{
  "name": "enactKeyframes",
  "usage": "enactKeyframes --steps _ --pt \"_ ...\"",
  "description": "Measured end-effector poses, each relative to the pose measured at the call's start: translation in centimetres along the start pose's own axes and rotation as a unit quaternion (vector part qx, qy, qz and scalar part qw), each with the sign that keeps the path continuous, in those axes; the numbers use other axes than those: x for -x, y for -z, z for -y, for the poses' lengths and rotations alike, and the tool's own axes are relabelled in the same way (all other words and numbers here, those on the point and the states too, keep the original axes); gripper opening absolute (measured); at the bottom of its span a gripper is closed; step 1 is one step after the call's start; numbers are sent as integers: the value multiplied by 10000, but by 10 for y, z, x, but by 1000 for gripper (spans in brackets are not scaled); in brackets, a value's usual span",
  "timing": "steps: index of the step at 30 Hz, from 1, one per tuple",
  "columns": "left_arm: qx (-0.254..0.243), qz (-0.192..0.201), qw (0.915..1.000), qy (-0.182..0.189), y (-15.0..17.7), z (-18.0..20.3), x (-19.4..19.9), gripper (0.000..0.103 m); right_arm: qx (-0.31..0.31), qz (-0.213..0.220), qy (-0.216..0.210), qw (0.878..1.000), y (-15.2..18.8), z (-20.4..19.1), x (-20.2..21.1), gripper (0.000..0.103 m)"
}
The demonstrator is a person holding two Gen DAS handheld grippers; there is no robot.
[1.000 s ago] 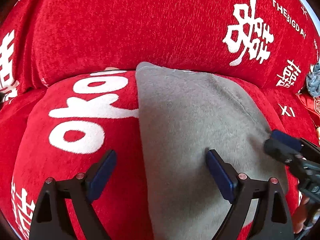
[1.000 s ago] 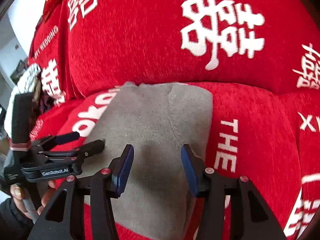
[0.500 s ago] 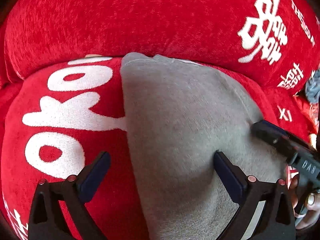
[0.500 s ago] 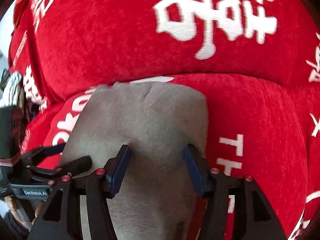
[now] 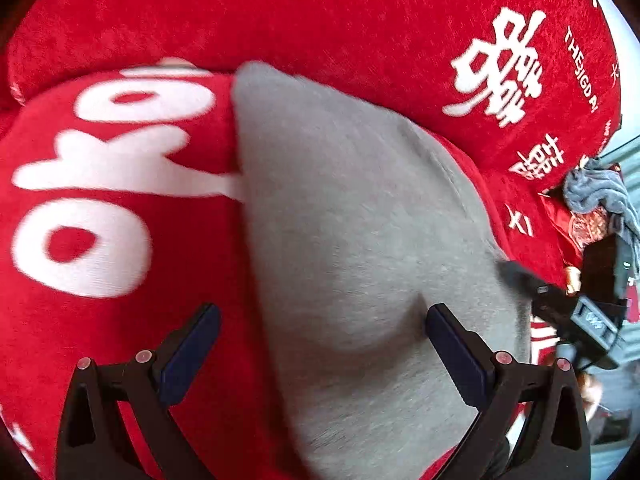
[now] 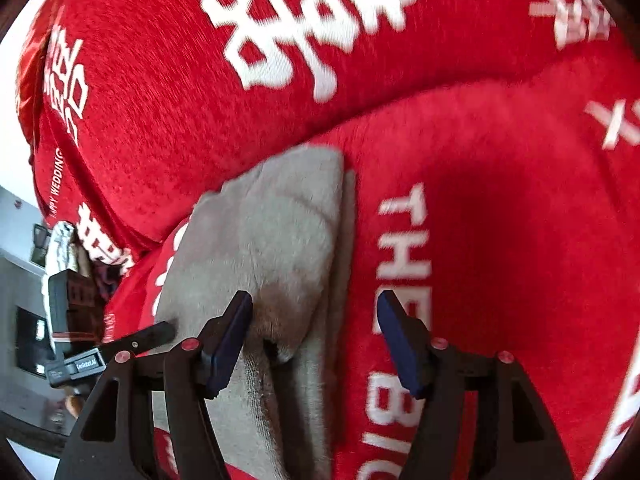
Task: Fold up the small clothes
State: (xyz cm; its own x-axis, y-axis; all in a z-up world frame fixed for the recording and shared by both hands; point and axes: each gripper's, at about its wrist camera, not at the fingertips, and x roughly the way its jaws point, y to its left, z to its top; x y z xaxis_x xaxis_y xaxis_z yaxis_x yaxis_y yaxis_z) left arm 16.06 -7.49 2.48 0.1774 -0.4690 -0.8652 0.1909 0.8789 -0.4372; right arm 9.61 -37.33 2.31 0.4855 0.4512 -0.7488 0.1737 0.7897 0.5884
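Left wrist view: left gripper (image 5: pixel 320 340) is hanging with its jaws spread wide, gripping nothing. Its left finger is standing over red sofa cover (image 5: pixel 120 320); its right finger is standing over grey garment (image 5: pixel 340 220), and whether that tip is pressing into the cloth or only hovering just above it is hard to tell. The garment is lying flat on the seat cushion, its far end reaching the crease where the seat meets the back cushion (image 5: pixel 320 12). Its near end is running out of frame below the fingers, so the full outline is cut off. Motion blur is softening the cloth edges and the large white lettering (image 5: pixel 100 200) to the left.

At the far right edge, right gripper (image 5: pixel 516 272) is poking in over the garment's right edge, only one dark fingertip showing clearly, the rest a blurred black body. A crumpled grey-blue cloth (image 5: pixel 596 192) is lying beyond it, half hidden by the lens rim.

Right wrist view: right gripper (image 6: pixel 316 332) is opening, its pads clear of the cloth. The grey garment (image 6: pixel 272 240) is sitting partly between the fingers, a raised fold or hump lying beside the left finger, while the right finger is standing over bare red cover with white print (image 6: pixel 404 248). A doubled edge is showing along the garment's right side. The left gripper (image 6: pixel 156 334) is entering from the left, one finger lying at the garment's left edge; a fingertip of the person's hand (image 6: pixel 74 404) is just peeking out underneath it.
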Motion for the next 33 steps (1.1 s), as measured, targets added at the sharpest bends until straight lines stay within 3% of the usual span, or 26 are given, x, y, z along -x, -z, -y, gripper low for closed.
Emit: enactKeyframes --steps 2,4,5,8,13,17,24,33 --pt "-84 12 9999 -84 -2 7 -8 103 -45 -254 -178 9995 1 1 -20 68" --pt "-137 45 9999 -48 -6 12 -12 101 117 -178 -247 9995 -1 -8 -28 70" --pt "-164 59 9998 -37 -8 15 -13 93 155 -192 -228 9994 -2 -12 -33 70" --pt "-272 156 9994 -131 -15 22 -16 79 326 -199 -87 9992 -6 -25 -45 69" --pt "-412 417 9981 -186 -14 26 -9 64 1003 -152 139 9947 -3 -52 -48 46" --pt "-593 584 9957 -405 -10 34 -1 57 1286 63 434 9907 4 -69 -43 42" --pt "-741 680 9933 -574 -2 41 12 54 1450 270 608 9872 14 -90 -31 41" --pt "-755 662 9925 -696 14 38 24 53 1452 188 636 9872 26 -103 -28 41"
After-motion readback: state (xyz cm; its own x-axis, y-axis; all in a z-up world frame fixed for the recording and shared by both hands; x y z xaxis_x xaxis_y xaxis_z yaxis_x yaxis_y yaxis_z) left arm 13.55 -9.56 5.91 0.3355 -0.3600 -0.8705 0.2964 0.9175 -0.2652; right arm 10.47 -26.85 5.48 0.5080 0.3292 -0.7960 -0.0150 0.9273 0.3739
